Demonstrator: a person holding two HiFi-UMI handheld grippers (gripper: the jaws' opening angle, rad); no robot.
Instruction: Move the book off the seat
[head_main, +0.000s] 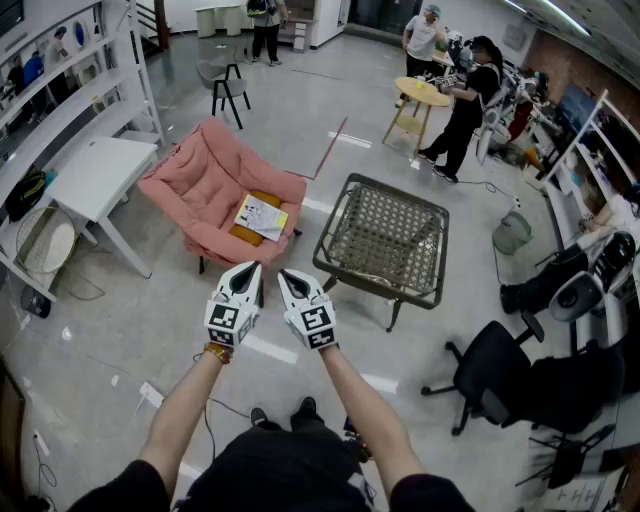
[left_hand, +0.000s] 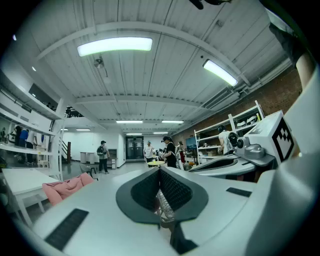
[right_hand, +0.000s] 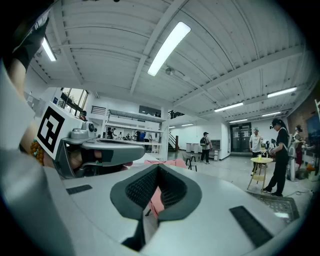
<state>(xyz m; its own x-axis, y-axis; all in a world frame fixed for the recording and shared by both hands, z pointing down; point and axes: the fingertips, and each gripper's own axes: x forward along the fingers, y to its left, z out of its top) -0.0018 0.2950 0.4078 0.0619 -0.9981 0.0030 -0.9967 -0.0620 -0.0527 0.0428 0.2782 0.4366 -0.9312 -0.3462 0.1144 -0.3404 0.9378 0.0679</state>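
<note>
Right gripper (right_hand: 159, 170), jaws together and empty, pink chair (right_hand: 171, 162) beyond, left gripper (right_hand: 100, 145) alongside.

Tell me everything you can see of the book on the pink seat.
The book looks thin and closed, its pale cover part white, part yellow, with print too small to read. It lies flat on the pink seat, towards its front edge, partly over an orange-brown patch that may be a cushion. Nothing rests on it.
</note>
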